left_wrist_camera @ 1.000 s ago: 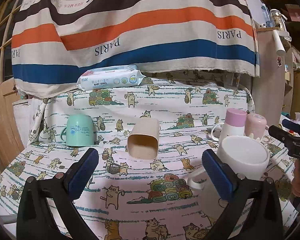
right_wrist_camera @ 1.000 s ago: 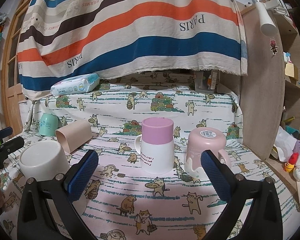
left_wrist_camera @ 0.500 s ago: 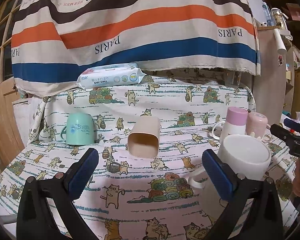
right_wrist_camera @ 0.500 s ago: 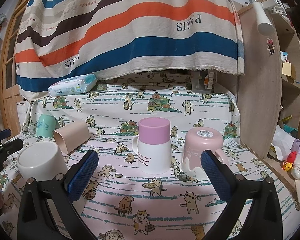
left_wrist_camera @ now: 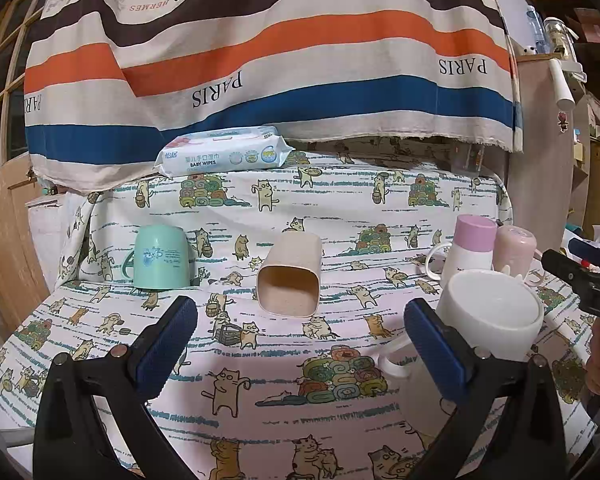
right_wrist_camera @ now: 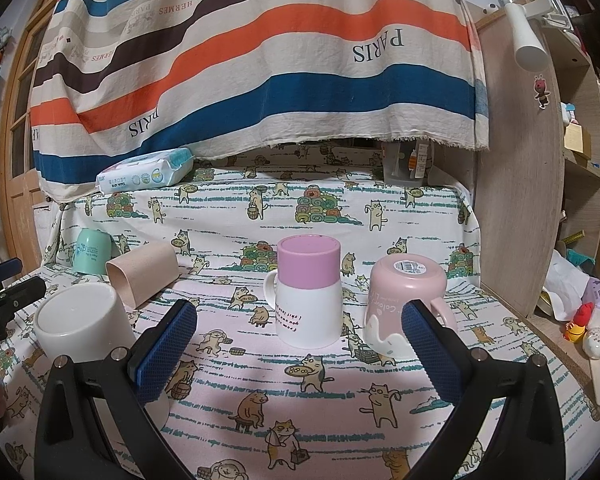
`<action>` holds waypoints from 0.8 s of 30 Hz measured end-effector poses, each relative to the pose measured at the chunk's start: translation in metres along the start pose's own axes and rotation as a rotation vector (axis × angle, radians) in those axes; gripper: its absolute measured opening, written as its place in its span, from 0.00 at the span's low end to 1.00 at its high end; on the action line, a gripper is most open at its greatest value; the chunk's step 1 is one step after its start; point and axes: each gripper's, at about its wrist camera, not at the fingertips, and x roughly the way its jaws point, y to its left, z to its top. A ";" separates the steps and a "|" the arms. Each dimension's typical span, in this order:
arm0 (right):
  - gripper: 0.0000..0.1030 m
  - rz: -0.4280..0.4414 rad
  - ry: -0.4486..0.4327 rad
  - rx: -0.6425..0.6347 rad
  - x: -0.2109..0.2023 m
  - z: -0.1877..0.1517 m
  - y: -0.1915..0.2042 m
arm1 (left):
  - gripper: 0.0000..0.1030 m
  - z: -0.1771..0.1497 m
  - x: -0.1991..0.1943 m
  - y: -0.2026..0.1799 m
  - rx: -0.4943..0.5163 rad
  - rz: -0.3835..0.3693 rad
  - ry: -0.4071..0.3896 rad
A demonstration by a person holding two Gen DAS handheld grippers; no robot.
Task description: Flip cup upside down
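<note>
Nothing much shifted since 1 s ago, both views only drifting slightly; beige cup lies on its side on cat-print cloth, mouth toward left gripper, ahead of & apart from its spread, empty jaws; right gripper also spread wide, holding nothing, facing pink-topped mug.

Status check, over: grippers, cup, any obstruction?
Left gripper open, empty. Right gripper open, empty. Beige cup on its side, untouched. Approach unobstructed; white mug to its right.
</note>
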 end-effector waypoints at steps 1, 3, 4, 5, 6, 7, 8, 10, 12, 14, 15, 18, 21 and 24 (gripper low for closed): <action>1.00 0.000 0.000 0.000 0.000 0.000 0.000 | 1.00 0.000 0.000 0.000 0.000 -0.001 0.000; 1.00 0.000 0.000 0.000 0.000 0.000 0.000 | 1.00 0.000 0.000 0.000 0.000 0.000 0.000; 1.00 0.000 0.000 0.000 0.000 0.000 0.000 | 1.00 0.000 0.000 0.000 0.000 0.000 0.000; 1.00 0.000 0.000 0.000 0.000 0.000 -0.001 | 1.00 0.000 0.000 0.000 0.000 0.000 0.000; 1.00 0.000 0.000 0.000 0.000 0.000 0.000 | 1.00 0.000 0.000 0.000 0.000 0.000 0.001; 1.00 0.000 0.000 0.000 0.000 0.000 -0.001 | 1.00 0.000 0.000 0.000 0.000 0.001 0.001; 1.00 0.000 0.000 0.000 0.000 0.000 0.000 | 1.00 0.000 0.000 0.000 0.000 0.000 0.001; 1.00 0.000 0.000 0.000 0.000 0.000 0.000 | 1.00 0.000 0.000 0.000 0.000 0.001 0.000; 1.00 0.000 0.000 0.000 -0.001 0.000 -0.001 | 1.00 0.000 0.000 0.000 -0.001 0.001 0.000; 1.00 0.000 0.000 0.000 -0.001 0.000 -0.001 | 1.00 0.000 0.000 0.000 -0.002 0.000 0.002; 1.00 0.000 0.000 0.000 0.000 0.000 0.000 | 1.00 0.000 0.000 0.000 -0.002 -0.003 0.004; 1.00 0.000 0.000 0.000 0.000 0.000 0.000 | 1.00 0.001 -0.001 0.001 -0.002 -0.003 0.003; 1.00 0.000 0.000 0.000 0.000 0.000 0.000 | 1.00 0.001 -0.002 0.001 -0.004 -0.003 0.003; 1.00 0.000 0.000 0.000 0.000 0.000 0.000 | 1.00 0.001 -0.002 0.001 -0.004 -0.002 0.004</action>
